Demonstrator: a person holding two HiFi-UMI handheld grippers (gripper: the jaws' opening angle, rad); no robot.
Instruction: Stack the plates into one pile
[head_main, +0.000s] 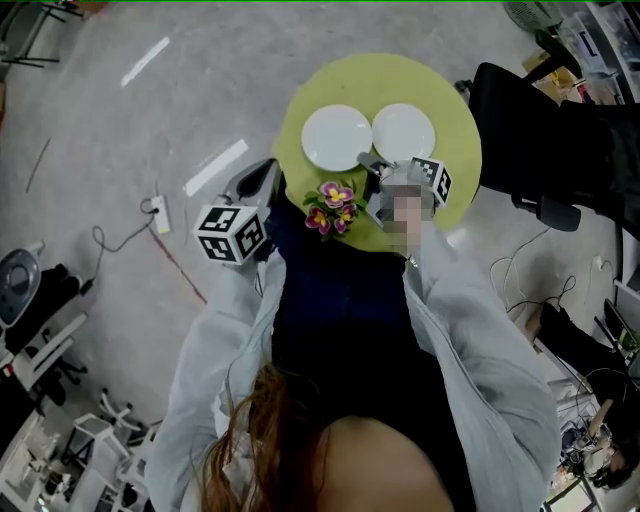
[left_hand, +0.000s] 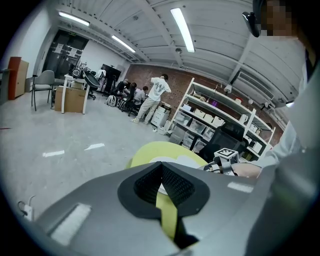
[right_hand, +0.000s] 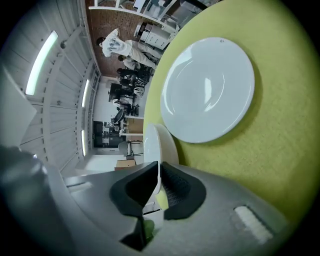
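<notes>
The round yellow-green worktop (head_main: 455, 140) carries two white plates side by side. The right plate (head_main: 403, 132) lies flat and nothing touches it. The left plate (head_main: 337, 137) is gripped at its near right rim by the right gripper (head_main: 366, 160). The fingers of that gripper are closed tight on the rim, which shows edge-on between them in its own view. The left gripper (head_main: 268, 168) hangs off the worktop's left edge, over the floor (head_main: 120, 130). Its fingers are pressed together at the tips with nothing between them. A small bunch of flowers (head_main: 333, 208) sits at the near edge, between the two grippers.
</notes>
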